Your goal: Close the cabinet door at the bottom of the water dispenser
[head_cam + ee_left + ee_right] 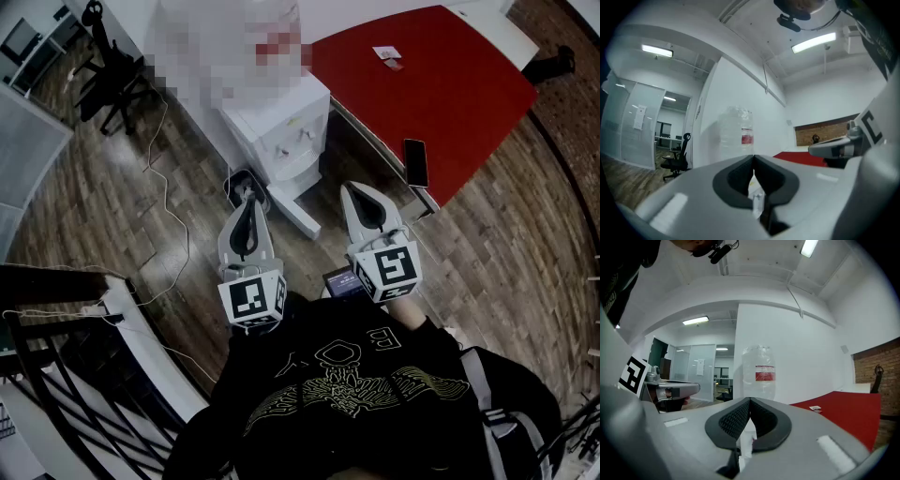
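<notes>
Two hand-held grippers are held level, side by side above the wooden floor [122,216]. Both point at the single white water dispenser [281,131].

The left hand-held gripper [250,193] has its jaws closed, tips meeting with nothing between them. The right hand-held gripper [360,188] is closed and empty in the same way.

One water bottle [758,372] stands on top of the dispenser. At the dispenser's base, its one cabinet door [298,214] stands swung out towards the person and lies between the two hand-held grippers, touching neither.

One red tabletop [441,84] stands just right of the dispenser, with one dark phone [415,161] near its edge. One black office chair [112,84] stands well to the left, and one thin cable [173,211] trails across the floor.
</notes>
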{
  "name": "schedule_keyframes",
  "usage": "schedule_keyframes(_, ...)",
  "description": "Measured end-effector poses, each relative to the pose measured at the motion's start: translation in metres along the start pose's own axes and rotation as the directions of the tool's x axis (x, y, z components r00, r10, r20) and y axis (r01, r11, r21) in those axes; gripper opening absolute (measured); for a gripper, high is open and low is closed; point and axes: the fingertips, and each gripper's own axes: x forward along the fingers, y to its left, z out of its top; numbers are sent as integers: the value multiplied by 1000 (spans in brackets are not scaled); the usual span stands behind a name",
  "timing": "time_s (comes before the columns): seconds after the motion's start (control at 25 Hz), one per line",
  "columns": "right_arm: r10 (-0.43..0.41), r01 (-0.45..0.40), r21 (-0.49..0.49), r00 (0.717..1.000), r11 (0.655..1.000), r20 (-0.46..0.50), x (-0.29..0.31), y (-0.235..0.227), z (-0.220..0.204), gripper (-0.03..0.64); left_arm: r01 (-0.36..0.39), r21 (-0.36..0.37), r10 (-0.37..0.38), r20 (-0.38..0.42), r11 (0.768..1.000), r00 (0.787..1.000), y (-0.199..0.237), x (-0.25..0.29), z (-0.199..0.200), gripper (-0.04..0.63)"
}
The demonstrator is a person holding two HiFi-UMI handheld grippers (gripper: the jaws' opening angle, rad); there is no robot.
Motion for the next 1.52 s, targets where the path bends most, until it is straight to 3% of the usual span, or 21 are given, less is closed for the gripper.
schedule_keyframes(0.56, -22, 24, -23, 996, 999, 81, 44, 8, 21, -8, 56, -9, -56, 19, 998, 998, 41, 58, 2, 8)
schedule_keyframes(0.92, -85, 88, -71, 996, 994, 42, 87, 2, 10, -6, 128, -4, -128, 2, 992, 992, 47, 100, -15, 8)
schedule_keyframes(1.16, -44, 49, -104, 998, 993, 48, 120, -26, 4, -6, 128, -21, -129, -30, 992, 991, 36, 139, -30, 8)
schedule_keyframes(1.36, 54, -37, -166, 993, 985, 104, 148, -35, 9, -6, 124, -11, -124, -69, 992, 990, 27, 178, -49, 8)
schedule_keyframes(1.52, 102, -104, -182, 995, 978, -20, 170, -46, -36, 0, 130, -1, -130, -114, 991, 985, 18, 206, -85, 8)
